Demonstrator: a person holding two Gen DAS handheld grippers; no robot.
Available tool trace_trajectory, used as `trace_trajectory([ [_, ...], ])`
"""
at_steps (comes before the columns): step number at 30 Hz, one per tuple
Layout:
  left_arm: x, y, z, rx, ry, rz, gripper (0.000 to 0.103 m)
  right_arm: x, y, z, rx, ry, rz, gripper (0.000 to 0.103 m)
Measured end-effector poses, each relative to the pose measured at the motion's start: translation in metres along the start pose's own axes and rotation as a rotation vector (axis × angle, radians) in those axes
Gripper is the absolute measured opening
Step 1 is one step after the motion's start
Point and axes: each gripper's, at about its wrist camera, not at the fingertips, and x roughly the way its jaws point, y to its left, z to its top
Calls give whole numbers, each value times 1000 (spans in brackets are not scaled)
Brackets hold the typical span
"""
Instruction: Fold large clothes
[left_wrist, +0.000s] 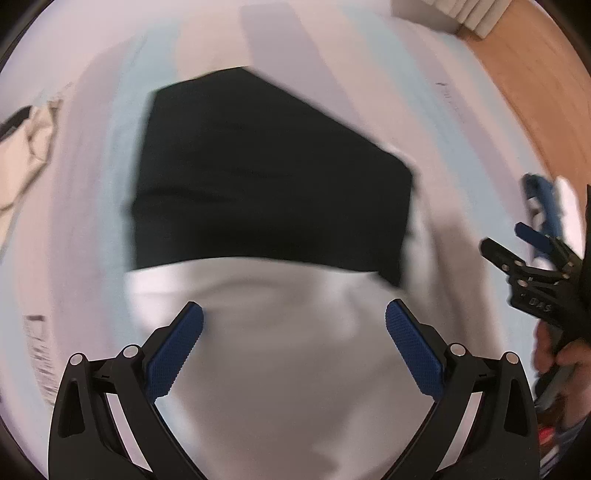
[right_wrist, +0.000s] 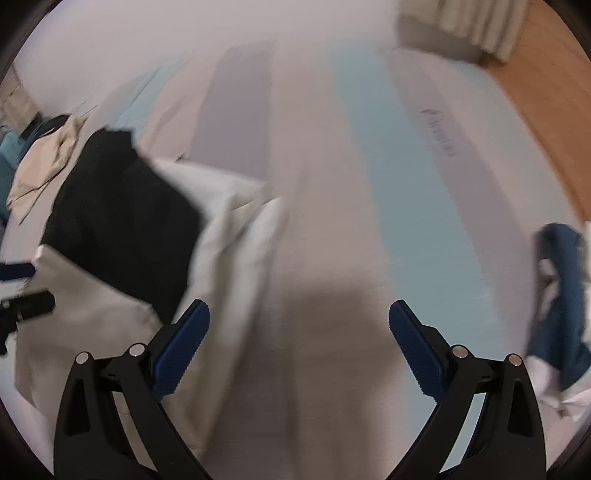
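Black cloth (left_wrist: 269, 173) lies folded on white cloth (left_wrist: 280, 362); both tongs (left_wrist: 293, 349) (right_wrist: 299, 347) gape wide, empty; other clothes (right_wrist: 561, 295) seemingly wait.

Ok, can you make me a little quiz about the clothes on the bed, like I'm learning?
1. True or false: the left gripper is squeezing the white cloth.
2. What colour is the cloth lying on top of the white one?
3. Which sits at the right edge of the bed? A) blue cloth B) red cloth C) a shoe

Key:
1. False, its jaws stand wide apart with nothing pinched.
2. Black.
3. A.
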Motion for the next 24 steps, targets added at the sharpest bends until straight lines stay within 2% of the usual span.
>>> trace_trajectory([
  [2, -6, 26, 0, -3, -2, -8, 97, 17, 19, -1, -18, 61, 36, 94],
  [5, -3, 56, 2, 3, -7, -36, 97, 38, 40, -2, -52, 124, 41, 94],
  [9, 6, 100, 1, 3, 1, -89, 97, 61, 47, -2, -15, 190, 70, 94],
  [12, 19, 110, 7, 6, 7, -129, 98, 74, 42, 0, 39, 226, 109, 94],
  [19, 60, 124, 17, -78, 65, -310, 98, 104, 28, 2, 148, 311, 197, 94],
  [24, 74, 130, 16, -108, 84, -364, 98, 118, 23, 3, 199, 342, 257, 94],
])
